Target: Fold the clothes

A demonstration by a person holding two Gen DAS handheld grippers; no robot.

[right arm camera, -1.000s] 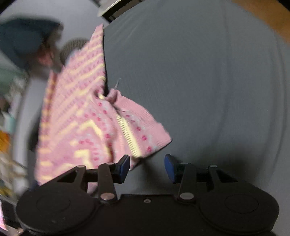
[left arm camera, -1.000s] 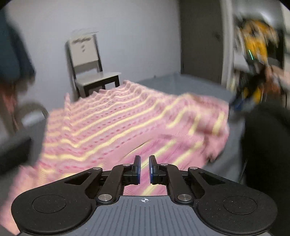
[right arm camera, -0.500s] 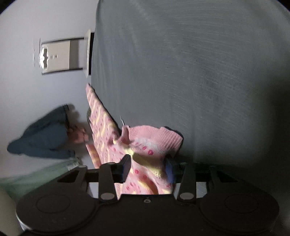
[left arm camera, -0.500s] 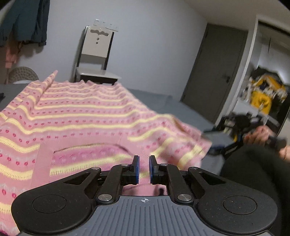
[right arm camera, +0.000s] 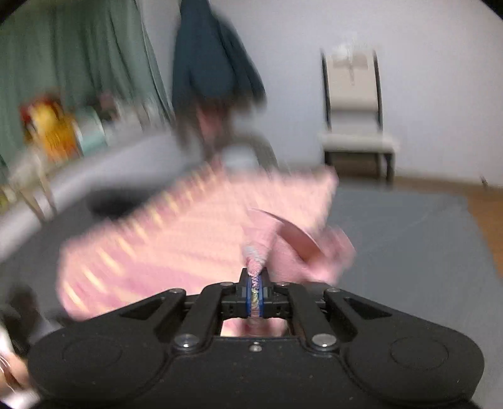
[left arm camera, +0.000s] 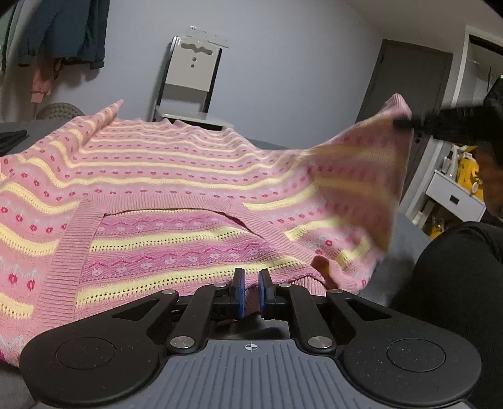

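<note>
Pink striped sweater (left arm camera: pixel 195 176) fills the middle of the left wrist view, spread over the grey bed (left arm camera: pixel 405 229), neckline facing the camera at lower centre. Left gripper (left arm camera: pixel 250 292) sits at the near edge of the knit, bottom centre; jaws nearly closed with a narrow gap. Fabric lies under and between them, but can't tell whether they really pinch it.

Right gripper (right arm camera: pixel 255 294), bottom centre of its own view, is clamped tight on a bunched bit of the sweater, knit squeezed between the blue pads. In the left view that gripper shows as a dark blur at upper right, holding one sleeve or corner (left arm camera: pixel 393 126) lifted off the bed. Right view is heavily motion-blurred, so it's moving fast.

Likely step: carrying the lifted part across the body for a fold. To do it well: keep the right grip firm, carry the part low and flat toward frame left, line stripes up with the body, and anchor the near edge with the left gripper so the sweater doesn't drag. Chair (left arm camera: pixel 191 81) and hanging jacket (left arm camera: pixel 63 28) in the background, irrelevant.
</note>
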